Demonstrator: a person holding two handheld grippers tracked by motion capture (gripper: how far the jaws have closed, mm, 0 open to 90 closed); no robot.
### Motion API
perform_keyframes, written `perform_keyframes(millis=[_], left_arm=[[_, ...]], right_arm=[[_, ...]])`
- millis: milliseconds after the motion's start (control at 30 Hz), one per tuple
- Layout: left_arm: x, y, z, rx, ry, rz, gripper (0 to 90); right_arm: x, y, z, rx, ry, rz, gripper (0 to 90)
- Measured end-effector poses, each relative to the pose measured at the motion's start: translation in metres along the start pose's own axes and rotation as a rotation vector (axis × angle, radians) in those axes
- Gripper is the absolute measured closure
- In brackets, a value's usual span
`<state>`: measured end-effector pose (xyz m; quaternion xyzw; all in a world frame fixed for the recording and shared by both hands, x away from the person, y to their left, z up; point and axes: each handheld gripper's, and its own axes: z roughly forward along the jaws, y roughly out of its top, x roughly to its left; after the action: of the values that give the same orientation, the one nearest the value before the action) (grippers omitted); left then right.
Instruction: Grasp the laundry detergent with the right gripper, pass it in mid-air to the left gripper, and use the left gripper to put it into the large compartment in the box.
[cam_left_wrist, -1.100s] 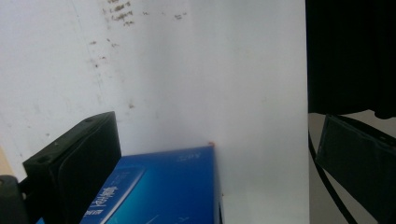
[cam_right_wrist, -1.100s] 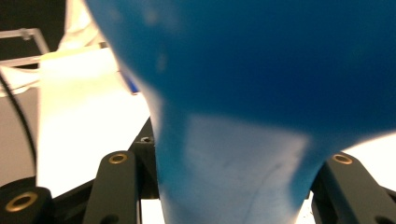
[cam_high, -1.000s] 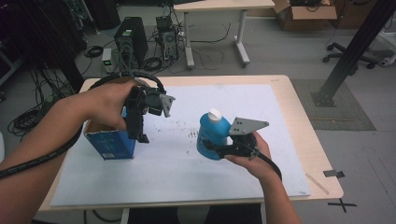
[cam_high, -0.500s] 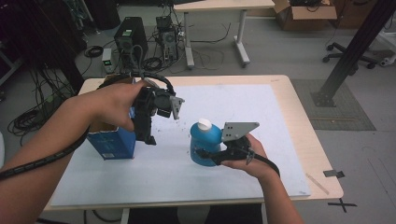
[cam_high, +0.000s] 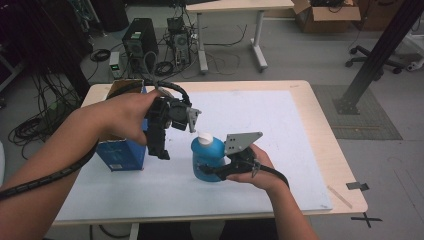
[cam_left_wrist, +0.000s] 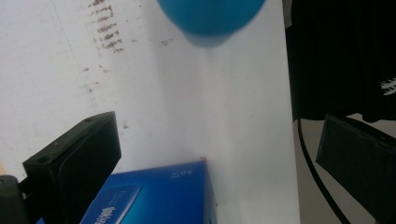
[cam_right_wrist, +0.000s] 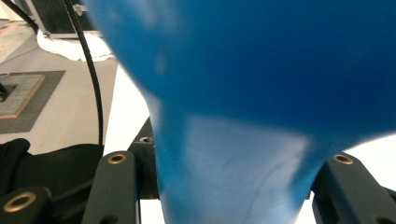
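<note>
A blue bottle (cam_high: 207, 160) with a white cap (cam_high: 204, 136) stands upright near the middle of the white mat, with my right gripper (cam_high: 210, 172) shut on its lower body from the right. In the right gripper view the bottle (cam_right_wrist: 243, 93) sits pinched between both jaws of the right gripper (cam_right_wrist: 229, 186). A blue carton (cam_high: 120, 152) stands at the mat's left. My left gripper (cam_high: 159, 150) hangs pointing down beside the carton's right face, open with nothing held. In the left gripper view the left gripper (cam_left_wrist: 215, 163) has its jaws wide apart over the carton's corner (cam_left_wrist: 159, 196), with the bottle (cam_left_wrist: 210, 18) beyond.
The white mat (cam_high: 280, 125) covers most of a wooden table (cam_high: 330, 150). A strip of tape (cam_high: 340, 196) lies near the table's front right corner. Computers (cam_high: 137, 42), cables and another desk (cam_high: 235, 7) stand on the floor behind.
My right gripper has carried the bottle left and nearer, closer to the carton. My left gripper has shifted a little right, over the carton's right side.
</note>
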<state>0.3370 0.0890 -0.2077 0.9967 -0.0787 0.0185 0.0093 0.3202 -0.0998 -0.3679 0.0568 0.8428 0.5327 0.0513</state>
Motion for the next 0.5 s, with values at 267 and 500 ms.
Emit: perform_keyframes(millis=[267, 500], left_arm=[[-0.002, 0.006, 0.001, -0.014, -0.002, 0.007, 0.2], [-0.002, 0.005, 0.000, -0.018, -0.004, 0.003, 0.2]], right_arm=[[0.004, 0.008, 0.020, 0.017, 0.025, -0.016, 46.0], [0.004, 0.015, 0.029, 0.008, 0.035, -0.030, 45.9]])
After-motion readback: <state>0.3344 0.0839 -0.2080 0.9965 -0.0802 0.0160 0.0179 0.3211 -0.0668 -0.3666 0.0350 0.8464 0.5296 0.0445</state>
